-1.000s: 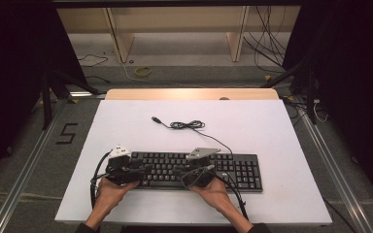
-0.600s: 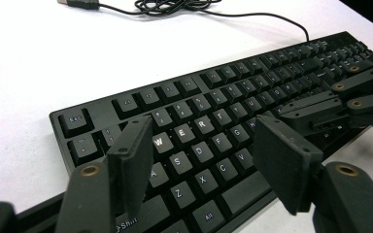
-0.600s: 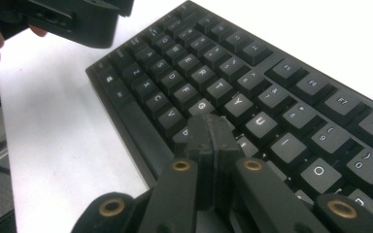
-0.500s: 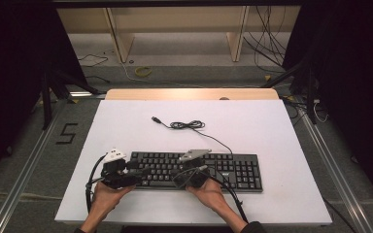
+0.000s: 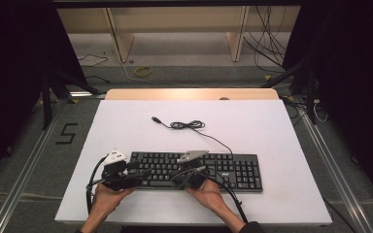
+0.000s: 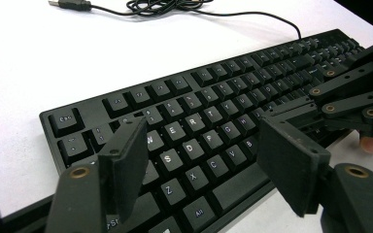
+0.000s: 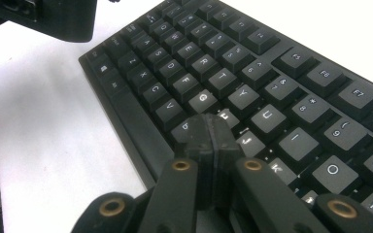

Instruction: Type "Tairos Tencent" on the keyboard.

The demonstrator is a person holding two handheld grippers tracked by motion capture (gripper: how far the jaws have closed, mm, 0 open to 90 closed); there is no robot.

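Black keyboard point(image 5: 196, 171) lies on white table point(image 5: 272, 126), near edge. Left gripper point(image 6: 204, 170) jaws just been opening, apart above left keys, nothing between. Right gripper point(image 7: 212, 141) closed, tips pressed together over the H key.

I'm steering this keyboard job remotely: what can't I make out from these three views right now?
- Whether the right gripper, jaws shut, presses a key on the keyboard: in the right gripper view its own tips cover the contact spot.
- Keys under the left gripper, jaws open: its pads hide them in the left gripper view.
- Key legends in the high view: too small.
- The USB cable plug: cut by the top edge of the left gripper view.
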